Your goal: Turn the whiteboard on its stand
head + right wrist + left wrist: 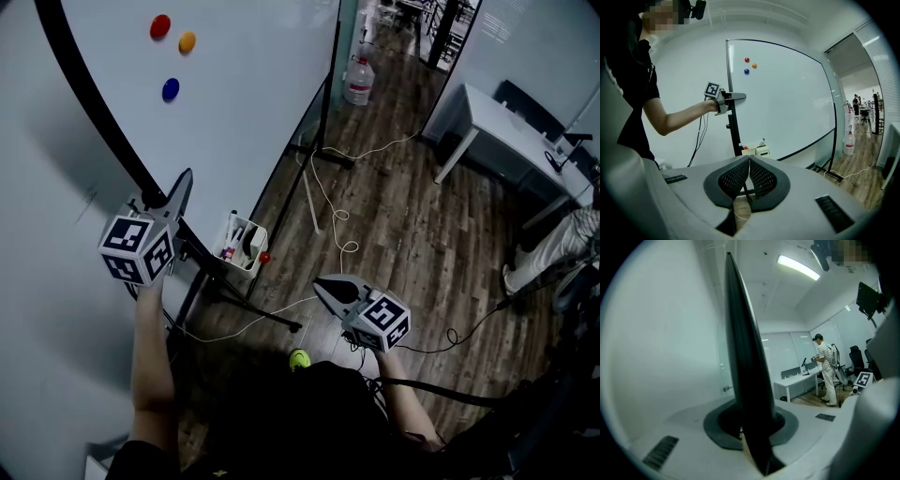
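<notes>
Your left tongs (181, 190) are clamped on the black side frame (101, 120) of the whiteboard (253, 94); in the left gripper view that frame (743, 357) fills the gap between the pads. Your right tongs (323, 287) are closed on nothing, pads meeting at the tips (749, 161), held low and well apart from the board but pointing toward it. The relation that matters: the edge you hold is the board's near upright side, its long axis running up and down through the left jaws, while the board's face stretches away from that grip toward the far upright of the stand (325, 89). So the left hand is already on the task's thing and the right is the far one; I judge the turn will come from swinging this held edge, with the right tongs free to steady the frame lower down. At the board's bottom edge, near your held corner, hangs a marker tray (242, 242); red (160, 26), orange (187, 42) and blue (170, 89) magnets sit high on the face. No brand or writing is legible anywhere; only the square markers on the tongs' cubes show.
</notes>
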Motion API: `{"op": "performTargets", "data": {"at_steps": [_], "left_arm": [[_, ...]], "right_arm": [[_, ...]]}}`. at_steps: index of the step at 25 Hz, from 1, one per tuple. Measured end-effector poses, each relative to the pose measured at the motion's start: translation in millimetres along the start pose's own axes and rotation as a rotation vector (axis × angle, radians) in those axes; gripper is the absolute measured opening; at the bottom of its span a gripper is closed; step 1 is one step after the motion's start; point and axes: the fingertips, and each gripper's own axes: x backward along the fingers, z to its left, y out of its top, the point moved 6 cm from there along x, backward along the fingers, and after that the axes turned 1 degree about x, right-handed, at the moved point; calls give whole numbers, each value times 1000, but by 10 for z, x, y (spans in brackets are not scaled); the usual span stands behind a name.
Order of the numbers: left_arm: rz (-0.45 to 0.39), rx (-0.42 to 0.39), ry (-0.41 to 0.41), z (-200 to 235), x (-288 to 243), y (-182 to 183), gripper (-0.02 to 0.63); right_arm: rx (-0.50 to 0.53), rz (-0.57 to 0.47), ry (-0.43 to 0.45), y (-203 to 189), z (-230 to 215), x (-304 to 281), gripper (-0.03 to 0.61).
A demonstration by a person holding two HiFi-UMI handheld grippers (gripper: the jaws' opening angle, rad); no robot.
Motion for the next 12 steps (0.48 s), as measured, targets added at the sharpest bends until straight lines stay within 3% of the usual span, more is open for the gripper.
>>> {"op": "performTargets", "data": {"at_steps": [12], "left_arm": [[-2, 72, -33, 54, 78, -59, 64]], "right_arm": [[-12, 13, -32, -124, 34, 45, -3]]}}
